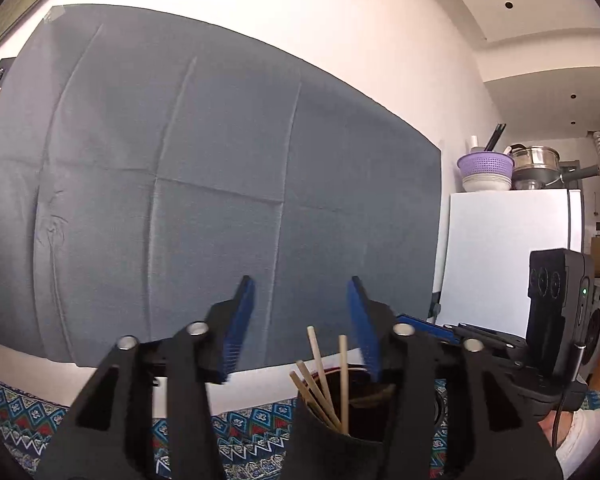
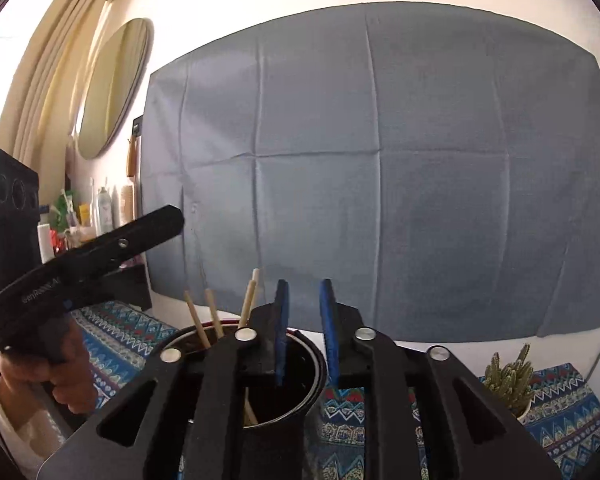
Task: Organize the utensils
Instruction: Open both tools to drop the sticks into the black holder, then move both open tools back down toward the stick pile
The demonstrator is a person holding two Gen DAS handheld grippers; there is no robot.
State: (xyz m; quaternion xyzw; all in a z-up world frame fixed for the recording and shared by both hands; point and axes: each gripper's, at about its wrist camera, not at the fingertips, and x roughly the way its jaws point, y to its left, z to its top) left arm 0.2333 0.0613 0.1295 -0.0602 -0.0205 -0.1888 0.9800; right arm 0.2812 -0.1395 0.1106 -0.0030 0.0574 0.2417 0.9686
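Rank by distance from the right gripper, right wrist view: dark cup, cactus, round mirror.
From the right gripper, nearest first:
1. Dark cup, directly beneath the fingers, slightly left, chopsticks standing inside.
2. Cactus, lower right on the patterned cloth.
3. Round mirror, upper left on the wall.

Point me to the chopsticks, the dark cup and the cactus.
chopsticks [image 1: 343, 376]: left wrist view, shaft of the upright stick.
cup [image 2: 314, 354]: right wrist view, right side of rim.
cactus [image 2: 508, 380]: right wrist view, middle of the green stems.

Grey cloth hung on wall; round mirror; potted cactus; purple colander atop white refrigerator.
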